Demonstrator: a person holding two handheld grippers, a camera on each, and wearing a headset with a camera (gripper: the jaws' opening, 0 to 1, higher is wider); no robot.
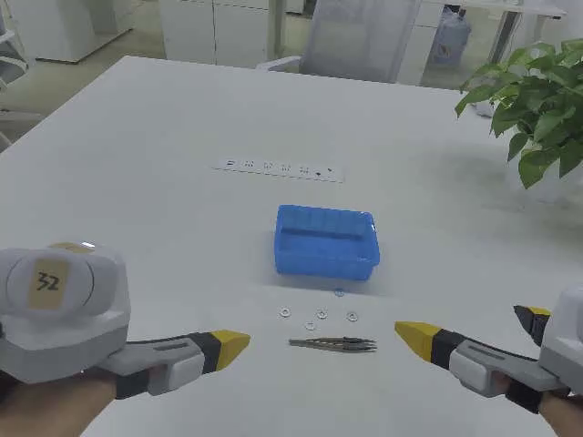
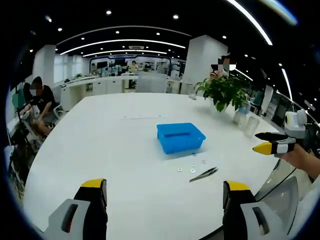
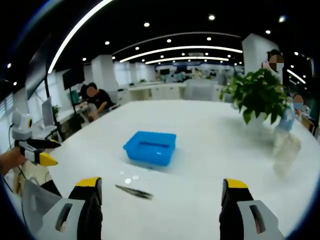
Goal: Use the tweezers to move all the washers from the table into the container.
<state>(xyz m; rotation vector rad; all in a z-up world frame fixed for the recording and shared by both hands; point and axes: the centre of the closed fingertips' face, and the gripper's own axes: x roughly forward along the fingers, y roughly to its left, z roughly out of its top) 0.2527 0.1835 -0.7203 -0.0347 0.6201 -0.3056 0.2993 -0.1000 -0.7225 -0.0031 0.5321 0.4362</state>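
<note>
The tweezers [image 1: 332, 343] are seen lying flat on the surface [image 1: 137, 182], on the near side of the blue container [image 1: 326, 241]. 4 washers [image 1: 322, 315] are spread between the tweezers and the container: 3 in a loose row just beside the tweezers and 1 close to the container's near wall. No washer can be made out inside the container, so the task is judged to be at its start.

The tweezers are judged light, thin and springy, of smooth metal that may slide on the surface. They are best taken across both arms near the middle, so that a squeeze closes the tips. Which end carries the tips cannot be told. The washers are judged tiny, flat and hard, apt to skid or flip when pinched, so an edge should be caught rather than the flat face.

The left tongs [image 2: 164, 185] are spread apart with nothing between them, low over the surface at the container's near left, pointed toward the tweezers. The right tongs [image 3: 160, 183] are likewise apart and empty, at the container's near right, pointed inward. Both are well apart from the tweezers.
</note>
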